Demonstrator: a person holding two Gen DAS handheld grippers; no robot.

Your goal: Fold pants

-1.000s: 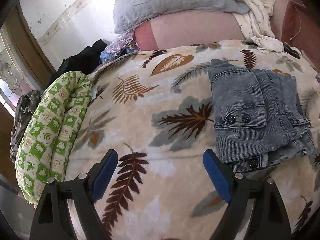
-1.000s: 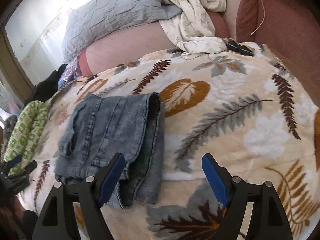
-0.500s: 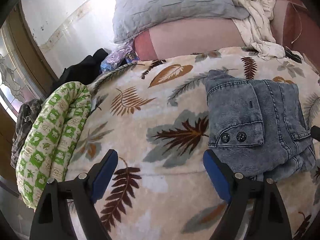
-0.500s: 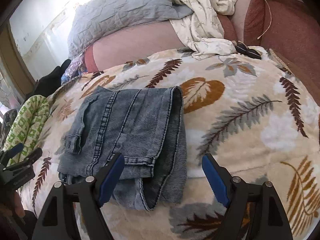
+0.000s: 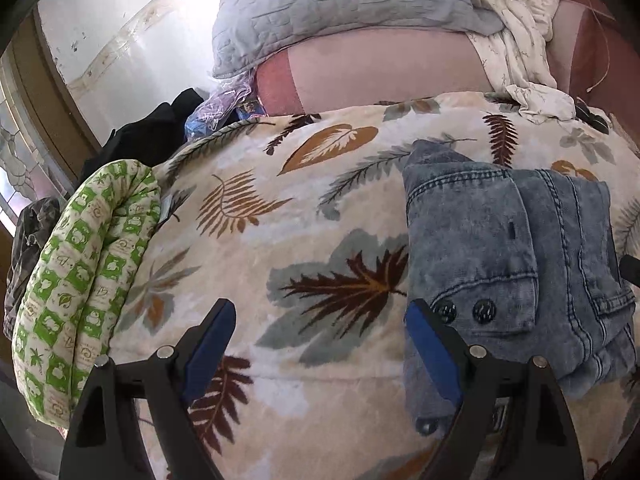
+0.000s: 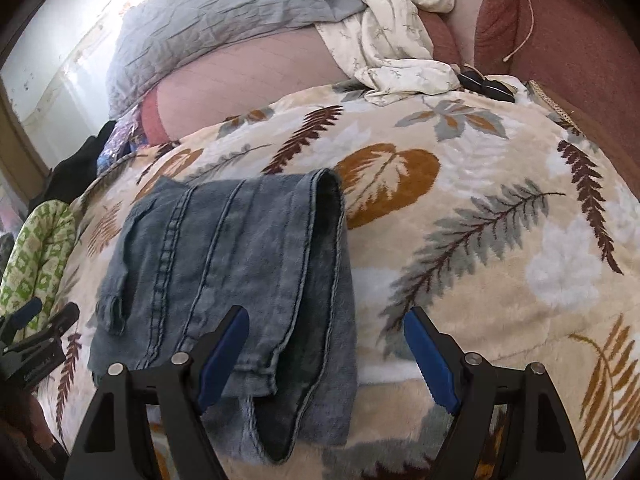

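Note:
Folded blue-grey denim pants (image 5: 516, 256) lie in a compact stack on the leaf-patterned blanket (image 5: 304, 208). In the left wrist view my left gripper (image 5: 320, 344) is open and holds nothing; its right finger sits at the pants' near left edge, by two dark buttons. In the right wrist view the same pants (image 6: 240, 264) lie left of centre. My right gripper (image 6: 328, 356) is open too, its left finger over the pants' near hem, its right finger over bare blanket (image 6: 480, 208). The left gripper (image 6: 32, 332) shows at that view's left edge.
A green-and-white rolled quilt (image 5: 80, 280) lies along the blanket's left edge. A grey quilted pillow (image 5: 340, 8) and a crumpled cream cloth (image 6: 392, 32) rest at the back. Dark clothes (image 5: 152, 132) sit at the back left. A small black object (image 6: 484, 86) lies at the blanket's far edge.
Both grippers have drawn closer to the pants, which now look larger and lower in both views. Both stay open. The pants have not moved.

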